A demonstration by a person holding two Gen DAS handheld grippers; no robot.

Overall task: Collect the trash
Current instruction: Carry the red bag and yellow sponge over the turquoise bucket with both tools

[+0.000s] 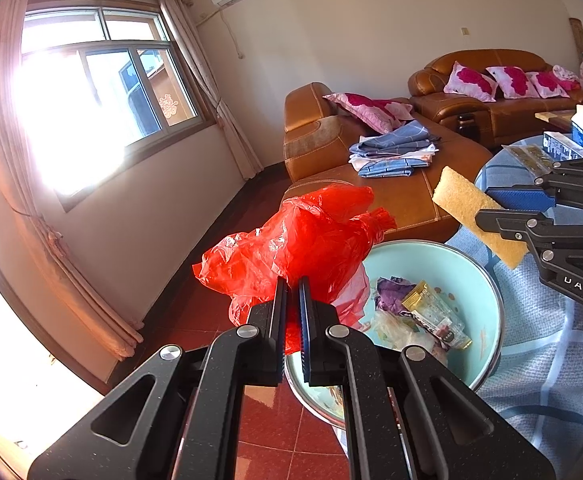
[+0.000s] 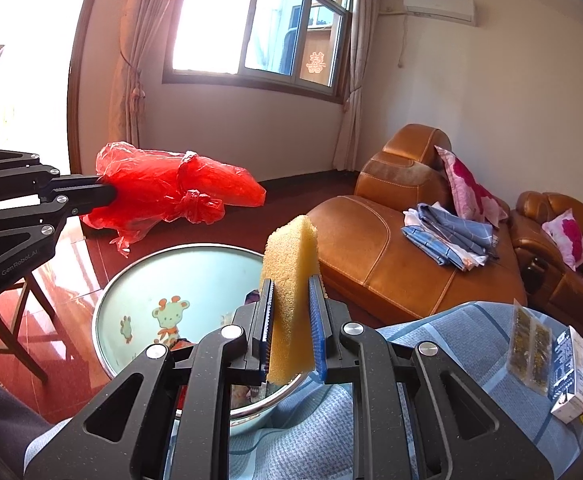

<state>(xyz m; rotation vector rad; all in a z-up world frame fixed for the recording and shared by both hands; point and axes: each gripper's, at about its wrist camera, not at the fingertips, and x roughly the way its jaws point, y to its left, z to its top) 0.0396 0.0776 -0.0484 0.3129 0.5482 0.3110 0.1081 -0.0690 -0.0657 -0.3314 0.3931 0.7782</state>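
**Sponge and bag poised over the basin**

As the pale-blue basin (image 2: pixel 139 288) waits just below, the right claw (image 2: pixel 291 320) pinches a yellow sponge (image 2: pixel 291 272), long axis upright, over its near rim; the left claw (image 1: pixel 291 320), nearly closed, grips a crumpled red plastic bag (image 1: pixel 303 240) above the far side.

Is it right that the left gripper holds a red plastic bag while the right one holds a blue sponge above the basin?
Not quite: the sponge is yellow, not blue, as the right wrist view shows. The rest stands: the left gripper holds the red plastic bag, the right gripper the sponge, above the basin.
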